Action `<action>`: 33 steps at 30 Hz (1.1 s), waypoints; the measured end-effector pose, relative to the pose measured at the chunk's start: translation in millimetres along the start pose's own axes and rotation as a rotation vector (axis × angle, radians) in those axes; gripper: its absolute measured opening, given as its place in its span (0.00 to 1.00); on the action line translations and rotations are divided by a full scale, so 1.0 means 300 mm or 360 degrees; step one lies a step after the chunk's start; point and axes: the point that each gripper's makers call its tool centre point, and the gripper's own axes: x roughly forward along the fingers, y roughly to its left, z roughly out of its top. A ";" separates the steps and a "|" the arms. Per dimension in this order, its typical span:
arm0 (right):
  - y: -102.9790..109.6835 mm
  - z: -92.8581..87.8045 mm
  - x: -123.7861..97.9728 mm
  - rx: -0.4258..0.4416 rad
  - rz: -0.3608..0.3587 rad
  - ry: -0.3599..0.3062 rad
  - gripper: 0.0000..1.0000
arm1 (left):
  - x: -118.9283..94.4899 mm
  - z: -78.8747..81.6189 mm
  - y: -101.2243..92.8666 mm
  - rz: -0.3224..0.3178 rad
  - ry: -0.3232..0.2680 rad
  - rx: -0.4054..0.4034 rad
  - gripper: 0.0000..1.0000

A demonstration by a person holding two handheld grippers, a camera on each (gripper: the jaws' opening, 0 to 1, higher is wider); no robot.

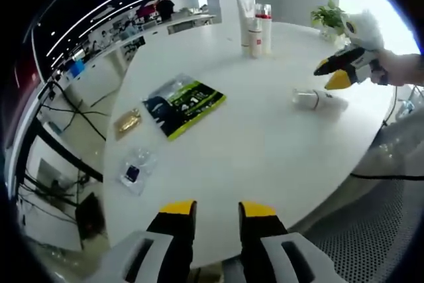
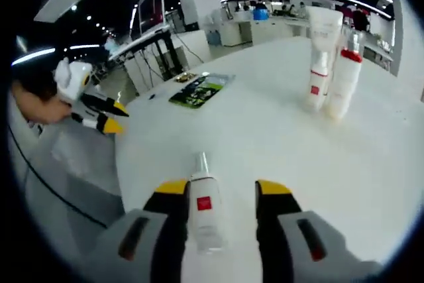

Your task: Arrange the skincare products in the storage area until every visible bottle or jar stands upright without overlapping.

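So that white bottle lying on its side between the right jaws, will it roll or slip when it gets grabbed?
The lying bottle looks round, so it may roll sideways on the smooth white table. Its glossy body could slip. The right gripper, jaws open, straddles it, which should limit rolling.

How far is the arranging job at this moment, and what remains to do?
Done: three white products stand upright together on the table. In hand: the right gripper has its open jaws around the lying bottle, not yet lifted. Left: stand that bottle upright near the others without overlap. The left gripper hangs open at the table's edge.

Left view high, far; right view low, close; both share table point(image 1: 265, 144).
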 end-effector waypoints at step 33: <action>0.038 -0.074 0.033 0.0047 -0.0045 0.0090 0.21 | -0.171 0.420 -0.071 -0.0274 -0.0663 -0.0654 0.37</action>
